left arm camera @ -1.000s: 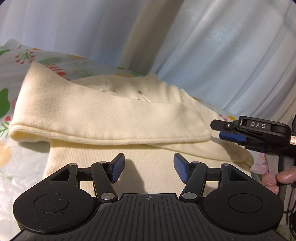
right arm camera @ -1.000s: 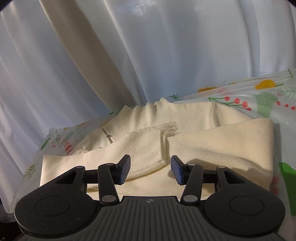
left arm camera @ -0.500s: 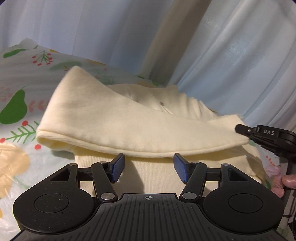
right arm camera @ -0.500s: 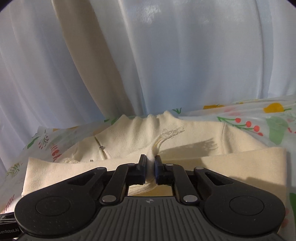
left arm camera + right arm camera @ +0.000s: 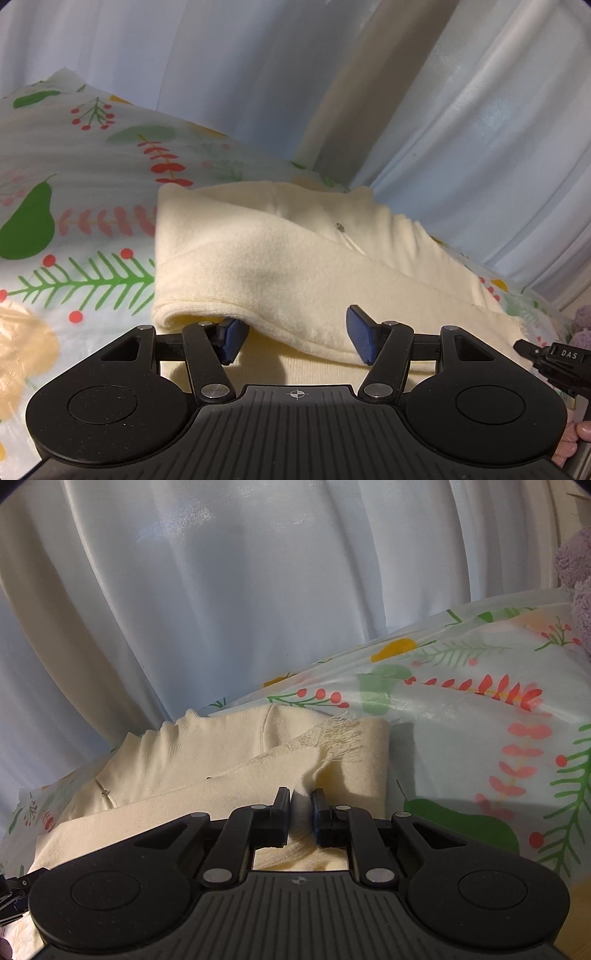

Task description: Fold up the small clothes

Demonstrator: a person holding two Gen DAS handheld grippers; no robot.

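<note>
While the right gripper pinches the cream sweater's folded sleeve on the floral cloth, the left gripper gapes at its near edge, sleeve running crosswise

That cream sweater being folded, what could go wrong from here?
The right gripper pinches only a thin frayed edge of the cream sweater, so it may slip free. The left gripper is open, one of its fingers tucked under the folded flap, which might drag the fold crooked. The glossy printed sheet could let everything slide.
</note>
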